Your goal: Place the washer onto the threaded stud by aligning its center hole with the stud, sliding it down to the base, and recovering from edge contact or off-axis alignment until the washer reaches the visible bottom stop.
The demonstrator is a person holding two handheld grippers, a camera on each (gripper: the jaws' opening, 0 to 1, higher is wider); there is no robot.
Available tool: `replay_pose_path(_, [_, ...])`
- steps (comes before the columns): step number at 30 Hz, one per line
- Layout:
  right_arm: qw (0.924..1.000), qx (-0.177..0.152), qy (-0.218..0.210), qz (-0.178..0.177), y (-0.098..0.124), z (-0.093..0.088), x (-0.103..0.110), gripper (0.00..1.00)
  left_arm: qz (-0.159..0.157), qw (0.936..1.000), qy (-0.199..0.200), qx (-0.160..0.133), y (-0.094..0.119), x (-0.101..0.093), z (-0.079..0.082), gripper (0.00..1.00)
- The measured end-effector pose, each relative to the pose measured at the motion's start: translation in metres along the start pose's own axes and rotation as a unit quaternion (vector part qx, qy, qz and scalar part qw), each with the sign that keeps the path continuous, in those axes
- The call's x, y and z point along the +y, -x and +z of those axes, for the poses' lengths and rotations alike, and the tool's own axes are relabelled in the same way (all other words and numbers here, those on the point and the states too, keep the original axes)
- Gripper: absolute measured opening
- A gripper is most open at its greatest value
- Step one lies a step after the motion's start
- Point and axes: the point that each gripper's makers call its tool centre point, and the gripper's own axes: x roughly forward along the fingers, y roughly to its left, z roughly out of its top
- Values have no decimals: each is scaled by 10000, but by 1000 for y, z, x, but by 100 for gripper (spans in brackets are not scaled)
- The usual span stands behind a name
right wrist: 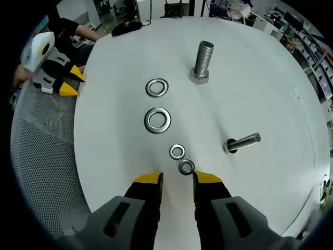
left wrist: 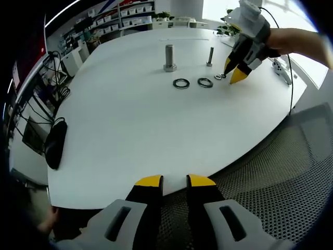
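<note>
Nothing is threaded yet: four washers lie loose on the desk (right wrist: 270,78). The right hand-held gripper (right wrist: 178,179), narrowly open and empty, hovers beside the nearest small washer (right wrist: 186,167), lower centre; the studs (right wrist: 203,61) stand bare.

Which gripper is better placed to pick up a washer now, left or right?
Right. The right gripper hovers open right over the small washers; the left gripper hangs off the table edge.
</note>
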Motion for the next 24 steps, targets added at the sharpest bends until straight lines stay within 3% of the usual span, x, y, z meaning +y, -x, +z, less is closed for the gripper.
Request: replay_pose_path(24, [9997,71,247,-20,-3,4,-6,15,-13,10000,-14,-7,0,0,0,16])
